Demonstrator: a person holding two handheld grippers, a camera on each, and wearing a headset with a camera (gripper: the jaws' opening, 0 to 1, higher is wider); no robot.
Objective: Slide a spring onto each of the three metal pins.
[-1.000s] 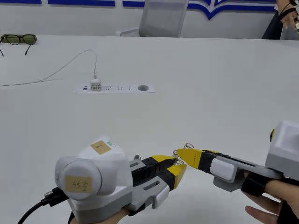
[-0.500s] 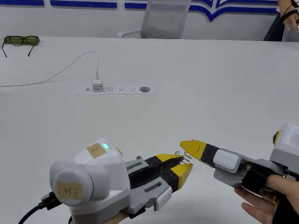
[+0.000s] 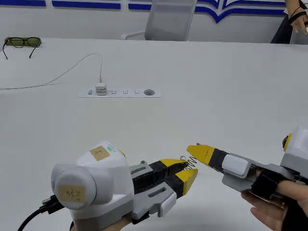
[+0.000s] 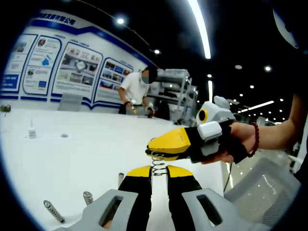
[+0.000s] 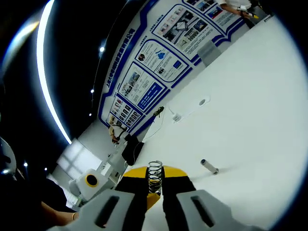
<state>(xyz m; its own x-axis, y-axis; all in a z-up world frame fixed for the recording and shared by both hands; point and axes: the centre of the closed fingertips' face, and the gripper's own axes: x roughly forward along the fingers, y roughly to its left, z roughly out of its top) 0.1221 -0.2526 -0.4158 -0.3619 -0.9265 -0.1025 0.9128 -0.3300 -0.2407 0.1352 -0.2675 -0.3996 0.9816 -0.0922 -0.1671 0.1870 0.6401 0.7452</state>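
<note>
A small metal spring (image 3: 190,162) spans the gap between the two grippers' yellow tips, low over the white table (image 3: 216,96). My left gripper (image 3: 185,171) comes in from the lower left. In the left gripper view its jaws (image 4: 159,171) stand close together on the lower end of the spring (image 4: 157,163). My right gripper (image 3: 195,149) reaches in from the right, and its tip (image 4: 159,149) pinches the upper end. The spring (image 5: 155,169) sits between the right gripper's (image 5: 154,175) tips. Two pins wrapped in coils (image 4: 52,211) (image 4: 87,197) and a bare pin (image 4: 121,179) are on the table by the left gripper.
A power strip (image 3: 120,92) with a white plug and cable lies mid-table. Green glasses (image 3: 21,42) rest at the far left, and a grey chair (image 3: 171,19) stands behind the table. A person (image 4: 137,91) stands far off. A short pin (image 5: 209,167) lies on the table.
The right gripper has drawn back a little to the right, and the spring now stretches between the two sets of tips. The left gripper has hardly moved.
</note>
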